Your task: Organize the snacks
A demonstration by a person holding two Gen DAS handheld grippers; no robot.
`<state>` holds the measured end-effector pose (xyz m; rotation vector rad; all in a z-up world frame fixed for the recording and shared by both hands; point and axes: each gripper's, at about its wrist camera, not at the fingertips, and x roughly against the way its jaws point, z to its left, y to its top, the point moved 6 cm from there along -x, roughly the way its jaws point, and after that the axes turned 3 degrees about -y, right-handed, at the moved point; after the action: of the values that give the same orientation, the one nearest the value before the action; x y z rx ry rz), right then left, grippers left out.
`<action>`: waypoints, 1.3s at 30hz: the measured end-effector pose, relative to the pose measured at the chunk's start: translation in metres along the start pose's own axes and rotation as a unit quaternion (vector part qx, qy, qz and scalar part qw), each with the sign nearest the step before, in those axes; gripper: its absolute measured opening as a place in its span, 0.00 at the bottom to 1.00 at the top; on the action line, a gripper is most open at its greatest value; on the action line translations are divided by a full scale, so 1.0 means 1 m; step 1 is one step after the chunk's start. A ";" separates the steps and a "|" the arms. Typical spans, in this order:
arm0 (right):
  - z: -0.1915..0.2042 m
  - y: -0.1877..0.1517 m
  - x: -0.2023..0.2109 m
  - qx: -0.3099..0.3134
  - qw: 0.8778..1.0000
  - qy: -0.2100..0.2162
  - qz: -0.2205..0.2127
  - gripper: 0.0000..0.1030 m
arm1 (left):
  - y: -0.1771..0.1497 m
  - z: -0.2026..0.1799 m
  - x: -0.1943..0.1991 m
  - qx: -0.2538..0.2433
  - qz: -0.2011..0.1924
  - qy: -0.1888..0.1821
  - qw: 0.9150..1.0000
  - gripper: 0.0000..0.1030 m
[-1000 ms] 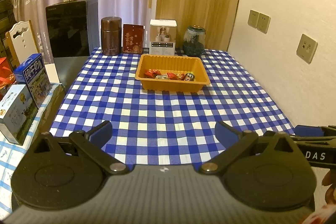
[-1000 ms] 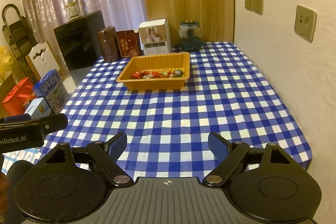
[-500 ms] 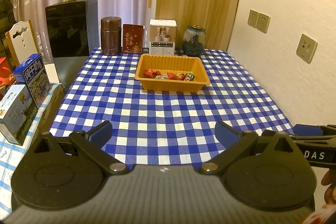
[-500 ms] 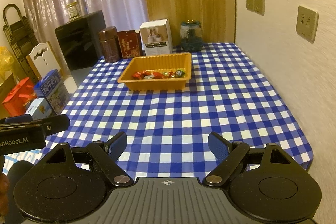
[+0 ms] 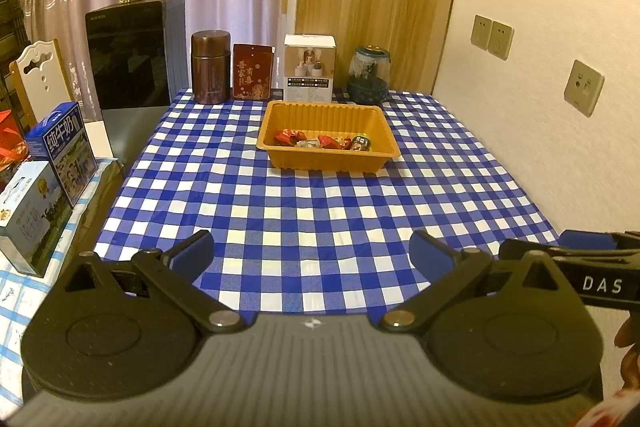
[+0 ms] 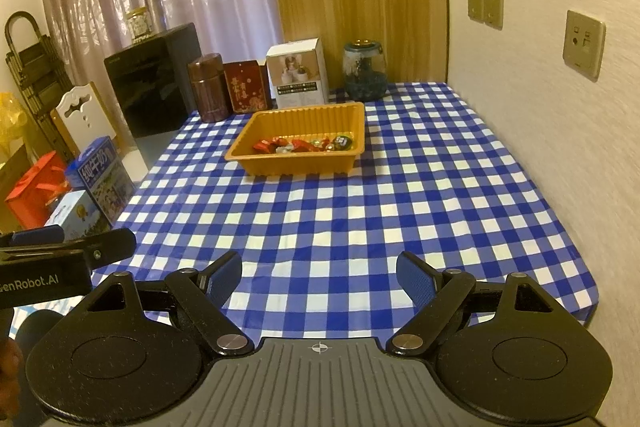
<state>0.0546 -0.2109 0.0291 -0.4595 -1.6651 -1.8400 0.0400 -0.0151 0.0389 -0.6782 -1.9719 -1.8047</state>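
Grippers idle, both spread wide, nothing held; left gripper (image 5: 311, 254), right gripper (image 6: 319, 275).
Risk: reaching for the snacks (image 5: 323, 141) could snag the light orange tray (image 5: 280, 158), sliding it across the tablecloth (image 5: 320, 211).

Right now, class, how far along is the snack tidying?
Done: wrapped snacks already lie in the orange tray. In hand: nothing; left claw and right claw are both open. Left: no loose snacks show on the checked tablecloth.
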 end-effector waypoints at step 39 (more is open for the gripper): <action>-0.002 0.002 0.002 -0.003 1.000 0.000 -0.001 0.82 | -0.002 0.000 -0.001 0.000 -0.006 0.000 1.000 1.00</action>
<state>0.0548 -0.2137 0.0312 -0.4607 -1.6602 -1.8467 0.0402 -0.0150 0.0364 -0.6691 -1.9803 -1.8106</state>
